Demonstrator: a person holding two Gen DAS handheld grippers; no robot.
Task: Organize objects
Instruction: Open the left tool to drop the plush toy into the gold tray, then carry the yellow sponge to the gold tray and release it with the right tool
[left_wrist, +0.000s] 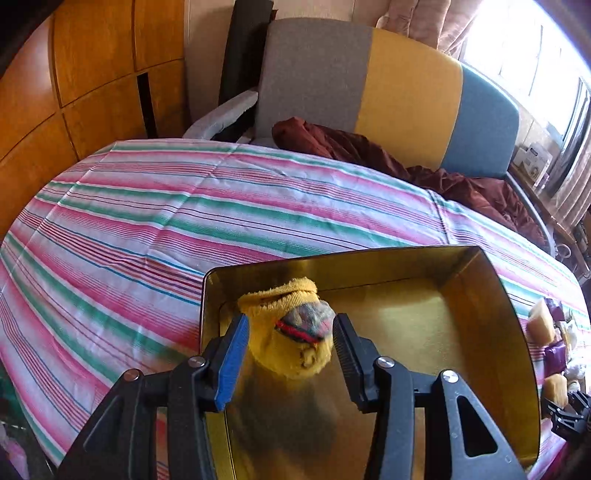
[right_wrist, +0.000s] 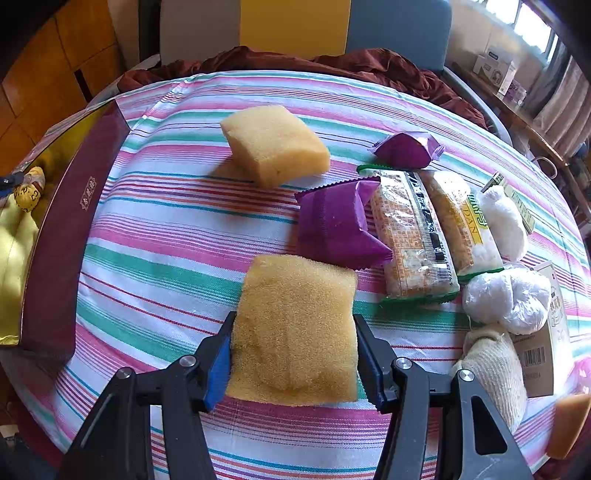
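In the left wrist view my left gripper (left_wrist: 290, 341) holds a rolled yellow sock (left_wrist: 291, 332) over the gold inside of an open tin box (left_wrist: 461, 325); its fingers press both sides of the sock. In the right wrist view my right gripper (right_wrist: 293, 354) has its jaws against both sides of a yellow sponge (right_wrist: 295, 328) lying on the striped tablecloth (right_wrist: 155, 236). The same box, maroon outside (right_wrist: 62, 240), stands at the left of that view, with the sock (right_wrist: 29, 190) in it.
A second sponge (right_wrist: 275, 144), two purple snack packets (right_wrist: 332, 225) (right_wrist: 406, 149), two cracker packs (right_wrist: 410, 236), white wrapped balls (right_wrist: 506, 299), a knit glove (right_wrist: 495, 365) and a carton (right_wrist: 546, 332) lie on the cloth. A striped chair (left_wrist: 406, 92) with brown cloth (left_wrist: 369, 151) stands behind the table.
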